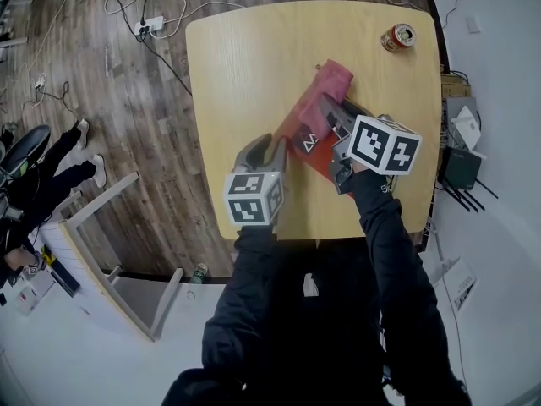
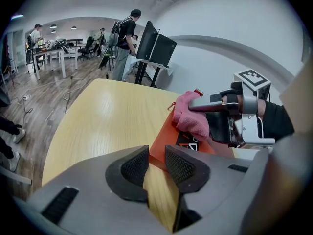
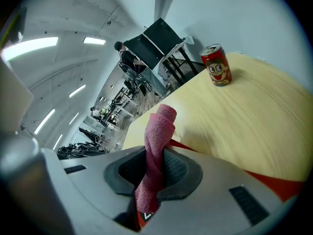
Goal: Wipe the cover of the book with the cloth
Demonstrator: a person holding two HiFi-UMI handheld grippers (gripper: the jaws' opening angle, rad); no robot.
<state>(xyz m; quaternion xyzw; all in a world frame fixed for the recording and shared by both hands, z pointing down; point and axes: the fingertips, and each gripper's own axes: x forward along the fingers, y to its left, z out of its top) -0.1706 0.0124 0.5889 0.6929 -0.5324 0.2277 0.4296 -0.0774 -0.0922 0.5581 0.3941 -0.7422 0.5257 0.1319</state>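
Observation:
A red book (image 1: 297,127) with a black-and-white logo lies on the light wooden table (image 1: 245,66), right of centre. My left gripper (image 1: 272,147) is shut on the book's near left corner; in the left gripper view the thin red book (image 2: 164,137) edge sits between the pads of the left gripper (image 2: 155,164). A pink cloth (image 1: 334,80) rests on the far part of the book. My right gripper (image 1: 328,115) is shut on the cloth (image 3: 159,131), which stands up between the pads of the right gripper (image 3: 155,168). The left gripper view shows the cloth (image 2: 188,117) bunched on the cover.
A red drink can (image 1: 398,36) stands at the table's far right corner, seen too as the can (image 3: 216,65) in the right gripper view. Cables and a power strip (image 1: 152,25) lie on the floor beyond. Black boxes (image 1: 461,167) sit right of the table; a person's legs (image 1: 59,163) are far left.

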